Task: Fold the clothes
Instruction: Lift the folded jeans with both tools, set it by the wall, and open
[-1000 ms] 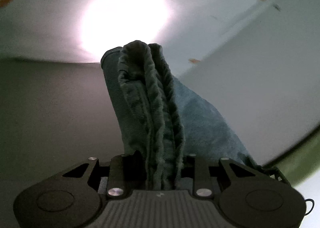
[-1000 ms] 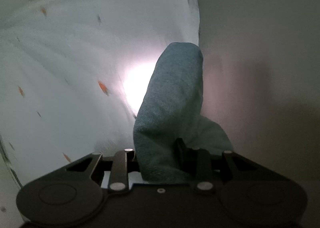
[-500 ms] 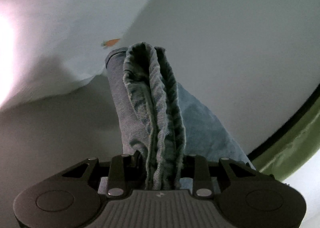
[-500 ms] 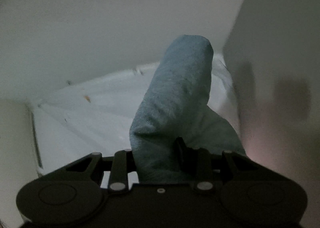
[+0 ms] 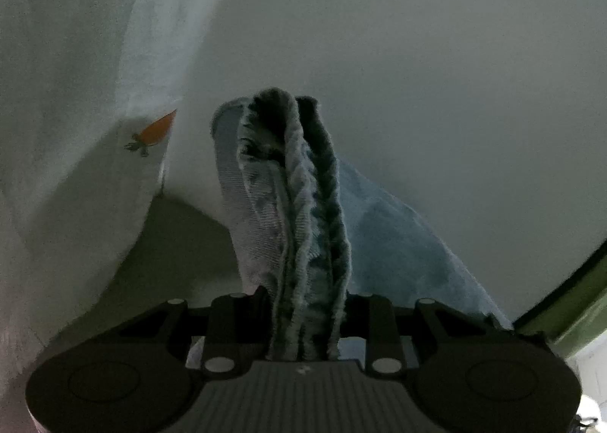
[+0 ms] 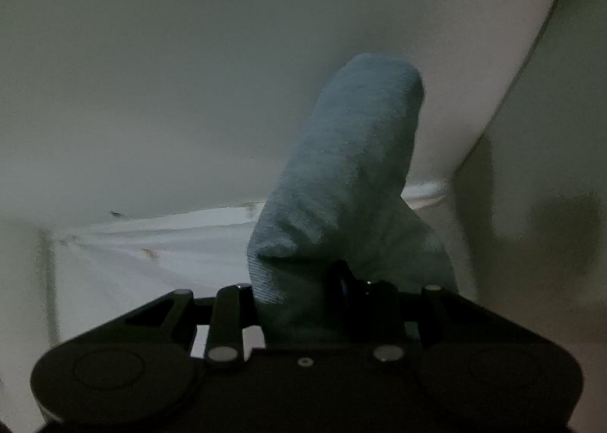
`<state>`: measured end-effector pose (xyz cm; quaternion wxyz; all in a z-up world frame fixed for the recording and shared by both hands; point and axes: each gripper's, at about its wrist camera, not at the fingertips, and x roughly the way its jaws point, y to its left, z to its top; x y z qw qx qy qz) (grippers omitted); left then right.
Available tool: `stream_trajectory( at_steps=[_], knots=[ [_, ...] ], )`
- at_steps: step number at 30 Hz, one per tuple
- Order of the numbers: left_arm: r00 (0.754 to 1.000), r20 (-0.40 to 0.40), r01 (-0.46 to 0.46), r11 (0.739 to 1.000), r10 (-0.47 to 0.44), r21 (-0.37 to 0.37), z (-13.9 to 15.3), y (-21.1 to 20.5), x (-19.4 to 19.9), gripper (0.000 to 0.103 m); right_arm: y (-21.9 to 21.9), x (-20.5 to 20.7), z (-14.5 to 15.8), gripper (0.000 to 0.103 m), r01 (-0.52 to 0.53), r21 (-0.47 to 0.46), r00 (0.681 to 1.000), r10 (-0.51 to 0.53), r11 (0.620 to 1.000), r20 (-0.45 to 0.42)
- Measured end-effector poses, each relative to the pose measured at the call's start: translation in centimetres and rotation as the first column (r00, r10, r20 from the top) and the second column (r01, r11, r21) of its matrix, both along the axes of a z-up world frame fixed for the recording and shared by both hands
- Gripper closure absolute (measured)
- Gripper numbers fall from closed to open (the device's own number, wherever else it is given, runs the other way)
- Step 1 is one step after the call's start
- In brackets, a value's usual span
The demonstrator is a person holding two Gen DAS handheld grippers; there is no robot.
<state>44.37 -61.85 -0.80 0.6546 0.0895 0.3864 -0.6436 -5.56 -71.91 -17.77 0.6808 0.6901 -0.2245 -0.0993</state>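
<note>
A blue-grey denim garment [image 5: 299,205] with a thick stitched hem stands bunched between the jaws of my left gripper [image 5: 303,304], which is shut on it; more of the cloth trails off to the lower right. In the right wrist view a fold of the same blue cloth [image 6: 353,182] wraps over the fingers of my right gripper [image 6: 303,300], which is shut on it. The fingertips of both grippers are hidden under the fabric. Both grippers hold the cloth up in the air in front of pale walls.
A white sheet with small orange carrot prints [image 5: 151,133] hangs at the left of the left wrist view. A white sheeted surface [image 6: 159,243] lies low in the right wrist view below a plain wall. A green edge [image 5: 569,311] shows at the lower right.
Both hands have swung across the room with the cloth still gripped. The bright light spot has left both views. The left view has rolled; the right view now faces a plain wall.
</note>
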Motion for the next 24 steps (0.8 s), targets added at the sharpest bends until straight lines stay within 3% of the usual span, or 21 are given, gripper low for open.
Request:
stream_trajectory(
  at_steps=[2, 3, 4, 5, 6, 7, 8, 10, 11, 12, 14, 15, 17, 21, 24],
  knots=[
    [0.999, 0.035, 0.010, 0.999, -0.011, 0.033, -2.1, -2.0, 2.1, 0.070, 0.6, 1.4, 0.6, 0.070, 0.009, -0.099, 0.988, -0.024, 0.995, -0.152],
    [0.998, 0.054, 0.012, 0.999, -0.015, 0.050, -3.2, -3.2, 3.2, 0.070, 1.1, 2.3, 0.9, 0.071, 0.001, -0.165, 0.964, -0.044, 0.986, -0.261],
    [0.997, 0.081, 0.008, 0.997, -0.014, 0.074, -4.9, -4.1, 3.8, 0.066, 1.5, 3.6, 0.9, 0.071, -0.022, -0.221, 0.920, -0.067, 0.975, -0.385],
    [0.995, 0.096, -0.011, 0.994, 0.000, 0.109, -7.0, -4.7, 4.2, 0.064, 1.9, 5.4, 0.6, 0.071, -0.059, -0.261, 0.848, -0.089, 0.963, -0.523],
    [0.993, 0.114, -0.030, 0.989, 0.013, 0.145, -9.0, -5.4, 4.5, 0.062, 2.3, 7.2, 0.3, 0.072, -0.103, -0.294, 0.754, -0.118, 0.950, -0.646],
    [0.988, 0.152, -0.053, 0.981, 0.024, 0.188, -11.6, -6.1, 4.6, 0.060, 2.5, 8.6, -0.4, 0.071, -0.151, -0.309, 0.650, -0.141, 0.939, -0.747],
    [0.978, 0.207, -0.084, 0.974, 0.039, 0.213, -13.8, -6.4, 4.3, 0.054, 2.5, 9.2, -1.4, 0.071, -0.173, -0.321, 0.584, -0.166, 0.931, -0.795],
    [0.947, 0.313, -0.129, 0.980, 0.076, 0.152, -16.8, -6.0, 3.8, 0.040, 2.7, 9.5, -2.8, 0.051, -0.157, -0.378, 0.540, -0.241, 0.912, -0.807],
    [0.948, 0.302, -0.138, 0.984, 0.099, 0.111, -17.6, -5.6, 4.0, 0.035, 2.7, 9.6, -3.5, 0.043, -0.145, -0.383, 0.528, -0.256, 0.912, -0.810],
    [0.956, 0.267, -0.153, 0.984, 0.125, 0.088, -18.1, -5.3, 4.4, 0.034, 2.5, 9.7, -4.3, 0.027, -0.126, -0.362, 0.530, -0.245, 0.924, -0.812],
    [0.969, 0.187, -0.180, 0.981, 0.165, 0.067, -18.8, -4.8, 5.3, 0.028, 1.2, 9.6, -5.5, 0.018, -0.097, -0.346, 0.577, -0.231, 0.933, -0.783],
    [0.971, 0.173, -0.180, 0.981, 0.167, 0.068, -18.8, -4.8, 5.4, 0.027, 1.1, 9.8, -5.6, 0.018, -0.099, -0.361, 0.583, -0.240, 0.927, -0.776],
    [0.975, 0.154, -0.173, 0.983, 0.162, 0.059, -19.3, -4.4, 5.7, 0.024, 2.2, 10.6, -4.9, 0.019, -0.126, -0.413, 0.548, -0.283, 0.902, -0.787],
    [0.977, 0.138, -0.172, 0.984, 0.164, 0.044, -20.0, -3.9, 6.2, 0.020, 2.1, 11.6, -4.1, 0.012, -0.116, -0.426, 0.532, -0.306, 0.897, -0.790],
    [0.960, 0.189, -0.221, 0.973, 0.206, 0.063, -19.3, -4.7, 5.4, 0.011, 4.3, 11.4, -4.4, 0.012, -0.120, -0.427, 0.526, -0.308, 0.896, -0.793]
  ],
)
